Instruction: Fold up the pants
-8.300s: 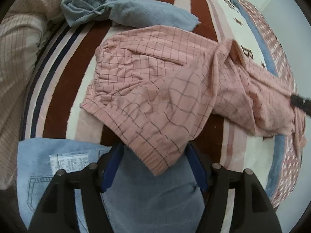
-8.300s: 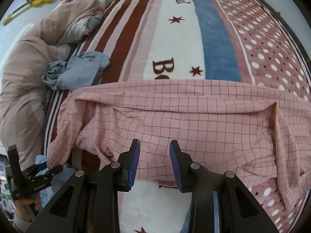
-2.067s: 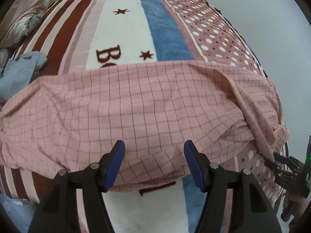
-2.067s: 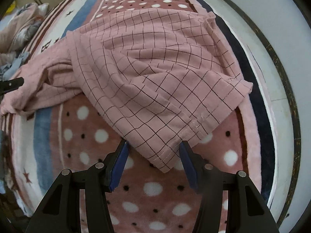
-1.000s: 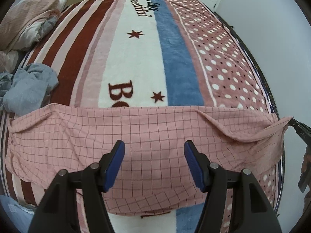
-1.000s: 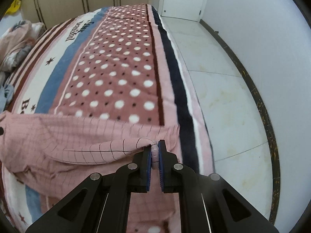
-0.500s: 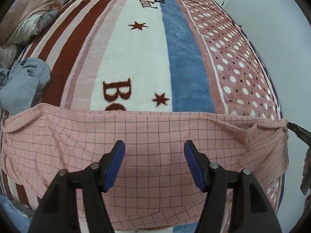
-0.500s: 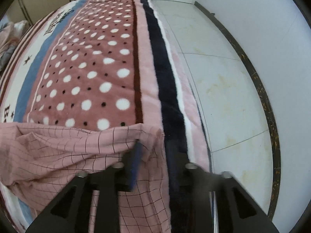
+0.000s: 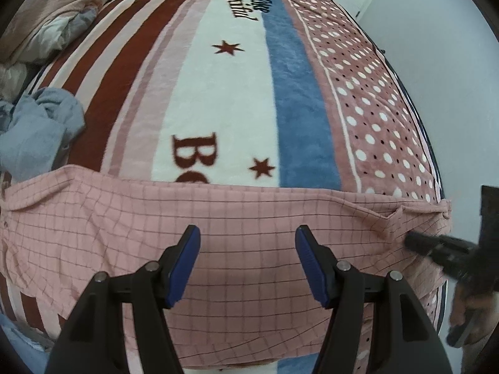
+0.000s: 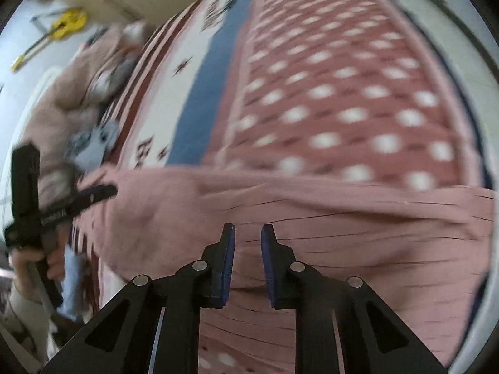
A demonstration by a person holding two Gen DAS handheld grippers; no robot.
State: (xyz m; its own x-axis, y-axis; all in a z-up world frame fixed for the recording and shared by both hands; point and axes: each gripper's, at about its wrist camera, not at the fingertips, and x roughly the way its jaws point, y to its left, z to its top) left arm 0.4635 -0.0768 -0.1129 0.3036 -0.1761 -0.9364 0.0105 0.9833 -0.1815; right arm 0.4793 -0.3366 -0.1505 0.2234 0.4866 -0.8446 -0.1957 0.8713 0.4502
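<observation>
The pink checked pants (image 9: 218, 227) lie spread out flat across the near end of the bed, from its left side to its right edge. My left gripper (image 9: 246, 233) is open and empty, hovering over the middle of the pants. My right gripper (image 10: 247, 229) is open with a narrow gap and empty, above the pants (image 10: 312, 224); this view is motion-blurred. The right gripper also shows in the left wrist view (image 9: 436, 247) over the pants' right end. The left gripper shows at the left of the right wrist view (image 10: 93, 194).
The bed has a striped, starred and dotted blanket (image 9: 234, 93). A crumpled grey-blue garment (image 9: 40, 127) lies at the left. A heap of bedding (image 9: 46, 18) sits at the far left. The bed's right edge (image 9: 418, 115) drops to the floor. A yellow guitar (image 10: 62, 28) leans on the far wall.
My right gripper has let go of the pants' right end, opened and swung left over the pants. The pants now lie flat. My left gripper has stayed open over them.
</observation>
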